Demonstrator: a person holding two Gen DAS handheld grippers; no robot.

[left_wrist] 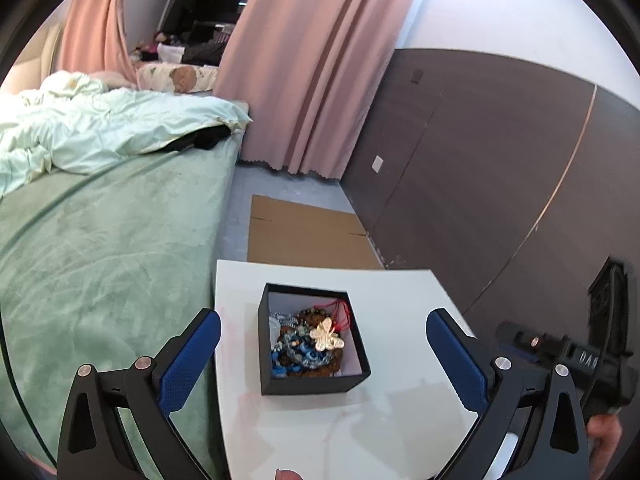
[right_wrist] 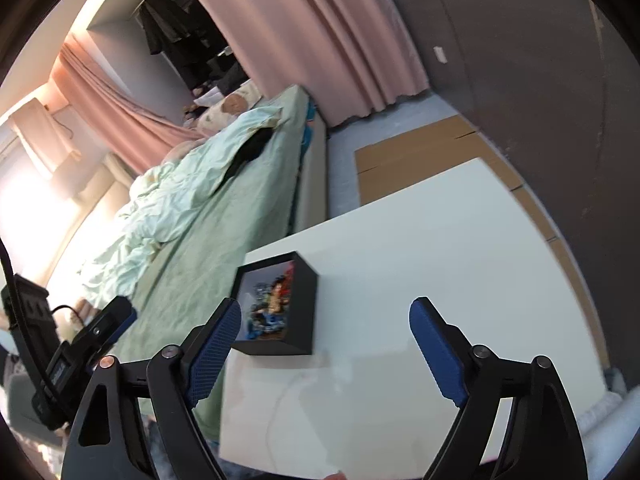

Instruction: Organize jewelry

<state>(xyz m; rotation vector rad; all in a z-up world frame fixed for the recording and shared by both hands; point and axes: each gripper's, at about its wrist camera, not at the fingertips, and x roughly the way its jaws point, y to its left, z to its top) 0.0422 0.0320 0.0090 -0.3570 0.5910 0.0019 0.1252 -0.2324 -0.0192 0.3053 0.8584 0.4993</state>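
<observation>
Bedroom setting, white table (left_wrist: 400, 420) pushed up against a green-sheeted bed (left_wrist: 100, 248).

- Black box (left_wrist: 312, 384) sits open on the table, toward the bed-side edge. No lid in view.
- Inside: a tangled heap of jewelry (left_wrist: 306, 348). Blue and brown beads, a silvery chain along the far-left inner wall, a red cord (left_wrist: 343, 312) at the far corner, a pale butterfly pendant (left_wrist: 327, 335) lying on top.
- Left gripper (left_wrist: 323, 334) hovers above the box, jaws spread wide, holding nothing; the box lies between the two blue pads in that view.
- Right gripper (right_wrist: 325, 320) is off to the side over bare table, jaws also wide and empty. In its view the box (right_wrist: 304, 308) sits near the left pad; frame is slightly blurred.
- Beyond the table: flattened cardboard (left_wrist: 304, 232) on the floor, pink curtain (left_wrist: 316, 64), dark wall panel (left_wrist: 480, 160), rumpled pale duvet (left_wrist: 100, 128) on the bed.

Risks, as judged from here:
- Strands look intertwined. Pinching the pendant or one bead string likely drags neighbours up with it, spilling pieces onto the table or off the bed-side edge.
- Box looks light and unanchored; a snagged lift could tip or slide it unless the other gripper braces a wall.
- Thin chain may slip through the pads.
</observation>
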